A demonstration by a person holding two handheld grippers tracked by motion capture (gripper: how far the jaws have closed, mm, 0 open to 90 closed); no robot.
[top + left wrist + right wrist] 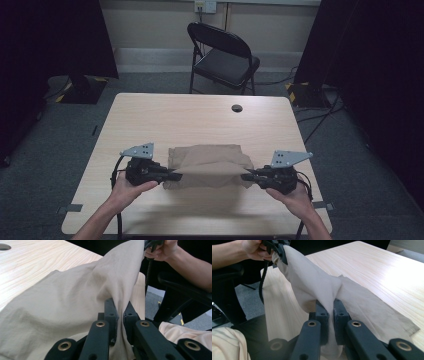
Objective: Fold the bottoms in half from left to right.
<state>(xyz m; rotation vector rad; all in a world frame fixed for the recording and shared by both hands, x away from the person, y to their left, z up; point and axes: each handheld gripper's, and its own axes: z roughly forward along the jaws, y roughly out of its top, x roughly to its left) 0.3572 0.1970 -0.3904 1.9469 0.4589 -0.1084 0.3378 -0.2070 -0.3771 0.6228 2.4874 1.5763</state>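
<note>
Looking down from the high view, the tan cloth [207,165] lies near the person's edge of the counter [200,115], and its near edge is stretched in a straight line between the left tool [176,175] and the right tool [246,176]. That edge is the long axis that matters: it runs side to side across the counter, with one tool at each end, the two pointing inward at each other and equally near the cloth. The rest of the fabric sags away from the person, toward the far side, rumpled on the wood. In the left gripper view, the jaws are pressed together on a bunched corner of the cloth [75,302], which rises from the pinch up and across to the other hand [162,250] at the top of the frame. In the right gripper view, the jaws likewise pinch a gathered fold of the cloth [317,287], and the taut strip climbs toward the opposite tool [278,247] at upper left. Judging by this, any fold or spread would swing about that held edge, with the loose body trailing beyond it.
</note>
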